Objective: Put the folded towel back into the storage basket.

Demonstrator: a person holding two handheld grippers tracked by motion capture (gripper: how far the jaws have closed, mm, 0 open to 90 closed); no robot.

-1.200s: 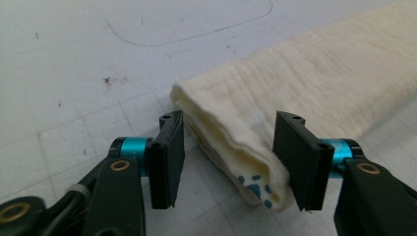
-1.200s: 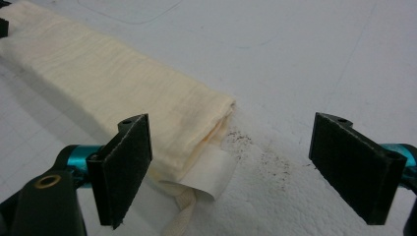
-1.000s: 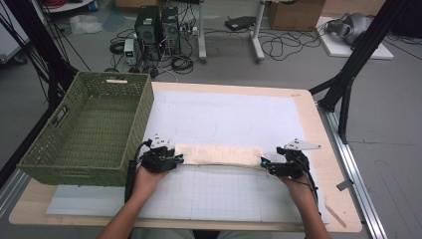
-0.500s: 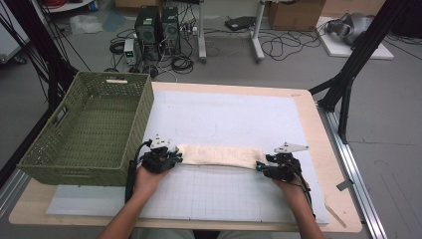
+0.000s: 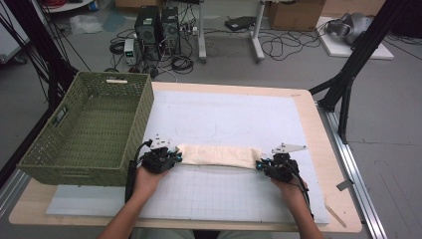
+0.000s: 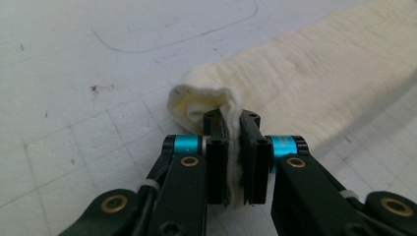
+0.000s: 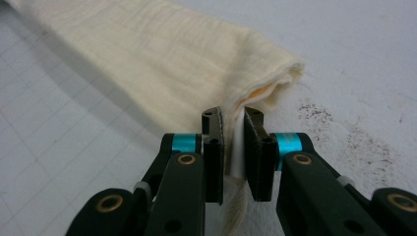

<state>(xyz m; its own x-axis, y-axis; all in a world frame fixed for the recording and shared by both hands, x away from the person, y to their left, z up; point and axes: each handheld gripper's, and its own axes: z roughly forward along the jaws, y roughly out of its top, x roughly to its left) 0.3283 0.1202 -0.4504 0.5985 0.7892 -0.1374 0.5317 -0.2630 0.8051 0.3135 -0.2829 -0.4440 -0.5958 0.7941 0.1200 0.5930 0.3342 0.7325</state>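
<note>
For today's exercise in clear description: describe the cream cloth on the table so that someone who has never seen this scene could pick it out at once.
Start at the white gridded mat covering the wooden table, right of the green woven basket. Near its front edge lies the cream cloth, folded into a long narrow band. It is the one soft, pale-yellow thing there, pinched at one end by the left gripper and at the other by the right gripper.

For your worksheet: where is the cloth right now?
In the high view the cloth lies on the white mat, right of the basket, near the front.
</note>
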